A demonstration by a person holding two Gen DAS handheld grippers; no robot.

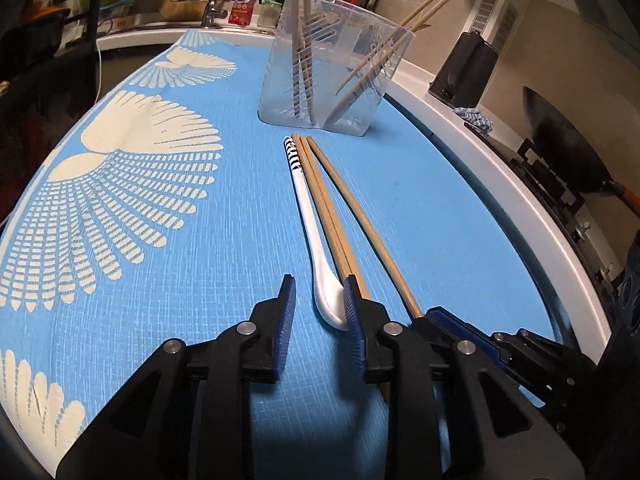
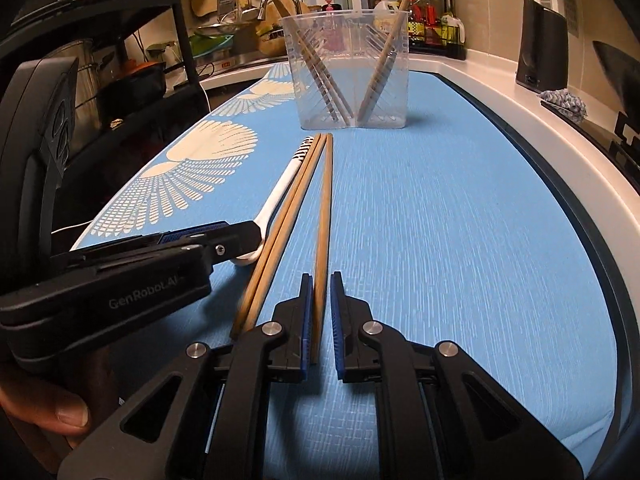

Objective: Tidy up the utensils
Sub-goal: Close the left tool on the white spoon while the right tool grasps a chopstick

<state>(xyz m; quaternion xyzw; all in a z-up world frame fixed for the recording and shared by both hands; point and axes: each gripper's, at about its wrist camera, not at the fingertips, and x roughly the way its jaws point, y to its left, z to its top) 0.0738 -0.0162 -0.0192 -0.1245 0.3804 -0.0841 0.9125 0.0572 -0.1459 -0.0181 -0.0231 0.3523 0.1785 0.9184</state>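
Note:
A white spoon [image 1: 310, 216] with a black-striped handle end lies on the blue mat beside three wooden chopsticks [image 1: 326, 204]. My left gripper [image 1: 319, 294] is open, low over the mat, its jaws astride the spoon's bowl. My right gripper [image 2: 321, 292] is open with a narrow gap, its jaws on either side of the near end of the rightmost chopstick [image 2: 324, 208], which looks blurred there. The spoon [image 2: 280, 192] and the other two chopsticks [image 2: 280, 232] lie to its left. A clear plastic holder [image 1: 330, 68] with two compartments stands beyond, with chopsticks in each; it also shows in the right wrist view [image 2: 346, 68].
The blue mat [image 2: 440, 240] with white shell prints covers a white counter. A black kettle [image 1: 466, 68], a rag [image 1: 476, 118] and a wok [image 1: 568, 148] sit at the right. A sink with faucet [image 1: 212, 0] and bottles are at the back.

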